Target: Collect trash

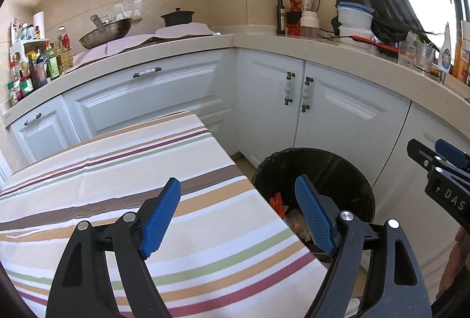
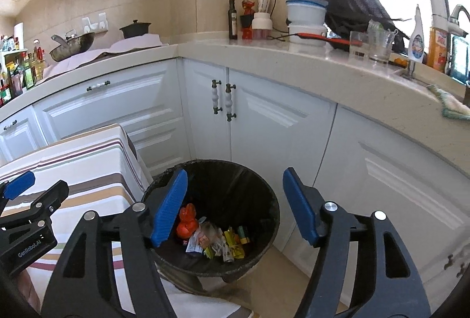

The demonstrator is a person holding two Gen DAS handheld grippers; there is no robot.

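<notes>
Right claw (image 2: 235, 206) empty, wrappers (image 2: 217, 241) in bin (image 2: 264, 185) visible here only

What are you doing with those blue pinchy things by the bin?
A person is tidying up trash with a gripper in each hand. The left gripper and the right gripper are both open with nothing between their fingers. The black trash bin stands on the floor beside the striped table and already holds crumpled wrappers and something orange-red. No trash shows on the visible part of the table.

right gripper (image 2: 235, 206) fingers apart, empty | trash bin (image 2: 264, 185) holds wrappers (image 2: 217, 241)
</notes>
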